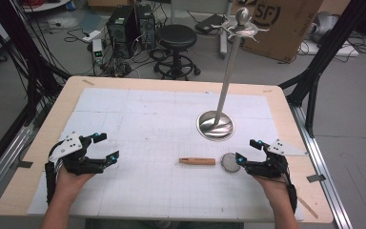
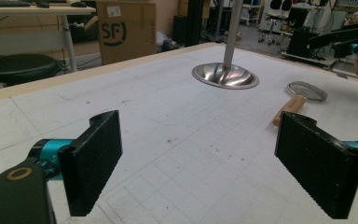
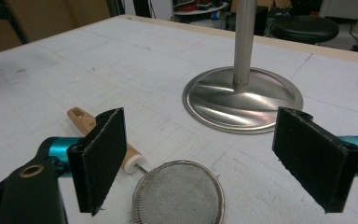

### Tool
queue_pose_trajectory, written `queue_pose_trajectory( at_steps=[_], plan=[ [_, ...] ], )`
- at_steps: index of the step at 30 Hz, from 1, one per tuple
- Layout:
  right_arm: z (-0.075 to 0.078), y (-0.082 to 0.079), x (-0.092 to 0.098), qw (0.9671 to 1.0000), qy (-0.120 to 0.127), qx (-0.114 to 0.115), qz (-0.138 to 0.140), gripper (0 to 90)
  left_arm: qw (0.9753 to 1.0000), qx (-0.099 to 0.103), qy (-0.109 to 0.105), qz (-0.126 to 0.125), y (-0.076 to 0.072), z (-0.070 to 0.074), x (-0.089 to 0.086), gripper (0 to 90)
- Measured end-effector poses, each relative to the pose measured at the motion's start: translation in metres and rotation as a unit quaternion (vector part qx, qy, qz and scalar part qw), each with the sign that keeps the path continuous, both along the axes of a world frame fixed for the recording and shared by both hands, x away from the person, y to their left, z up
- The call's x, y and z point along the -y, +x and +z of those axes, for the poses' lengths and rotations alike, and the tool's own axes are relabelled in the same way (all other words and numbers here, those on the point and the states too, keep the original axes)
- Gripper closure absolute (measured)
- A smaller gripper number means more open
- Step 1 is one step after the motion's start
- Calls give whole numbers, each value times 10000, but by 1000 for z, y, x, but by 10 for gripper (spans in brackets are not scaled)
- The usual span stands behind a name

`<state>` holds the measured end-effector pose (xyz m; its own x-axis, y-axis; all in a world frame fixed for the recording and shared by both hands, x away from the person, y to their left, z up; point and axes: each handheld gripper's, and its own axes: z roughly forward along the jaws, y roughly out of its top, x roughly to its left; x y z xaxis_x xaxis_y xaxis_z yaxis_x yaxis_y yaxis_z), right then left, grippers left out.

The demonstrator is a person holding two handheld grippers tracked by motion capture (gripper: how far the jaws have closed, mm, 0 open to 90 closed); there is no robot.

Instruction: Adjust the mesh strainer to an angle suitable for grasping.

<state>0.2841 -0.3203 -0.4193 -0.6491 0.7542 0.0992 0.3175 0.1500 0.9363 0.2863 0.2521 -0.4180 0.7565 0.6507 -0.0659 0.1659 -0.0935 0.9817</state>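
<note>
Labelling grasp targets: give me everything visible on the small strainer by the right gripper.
The strainer is a small round one with a fine metal mesh bowl, a thin wire neck and a light wooden handle with a white collar and a hole at its far end. It lies flat on the white gridded mat, in front of the open right gripper, untouched, near the stand base.

Left claw [image 1: 106,146] and right claw [image 1: 247,151] gape wide.
</note>
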Motion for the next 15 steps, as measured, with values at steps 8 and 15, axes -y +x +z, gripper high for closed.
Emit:
queue_pose_trajectory(
  at_steps=[8,15],
  plan=[
    [-2,1,-4,9998,-150,-27,92,168,10000,-35,63,-2,-1,-1,0,154],
    [4,0,-12,9997,-140,-8,199,169,10000,7,-22,-35,-4,1,0,154]
  ],
)
